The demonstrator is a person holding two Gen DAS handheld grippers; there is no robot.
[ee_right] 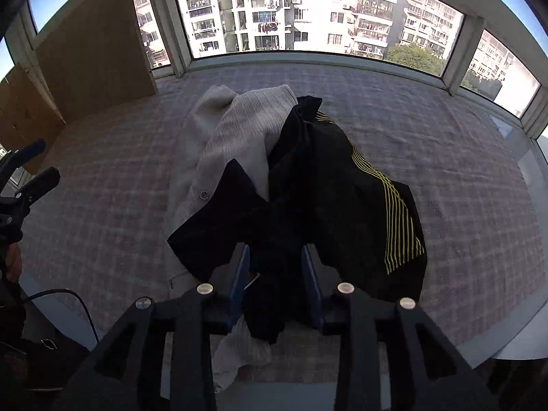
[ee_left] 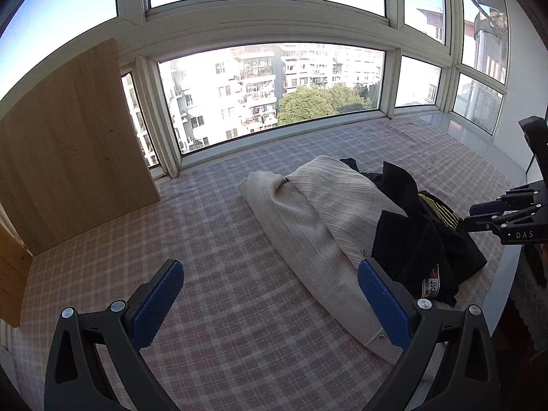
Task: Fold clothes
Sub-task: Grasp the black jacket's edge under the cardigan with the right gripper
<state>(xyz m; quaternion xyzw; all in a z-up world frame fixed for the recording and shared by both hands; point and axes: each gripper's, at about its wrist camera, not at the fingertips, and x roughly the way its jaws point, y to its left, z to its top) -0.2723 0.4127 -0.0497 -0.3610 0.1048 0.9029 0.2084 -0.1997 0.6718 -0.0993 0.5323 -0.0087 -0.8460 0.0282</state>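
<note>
Checked cloth (ee_left: 222, 239) by window, cream cardigan (ee_left: 318, 219) beside wooden board (ee_left: 68, 157), left tongs (ee_left: 270, 304) spread wide, right tongs (ee_right: 275, 284) pinching black garment (ee_right: 325, 185)

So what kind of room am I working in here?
Probably a high-floor flat's bay-window nook, used as a bed or bench. A wrapping white-framed window looks out on apartment blocks, a pink-and-white checked sheet covers the platform, and a cream ribbed knit cardigan lies heaped beside a black garment with yellow stripes.
</note>
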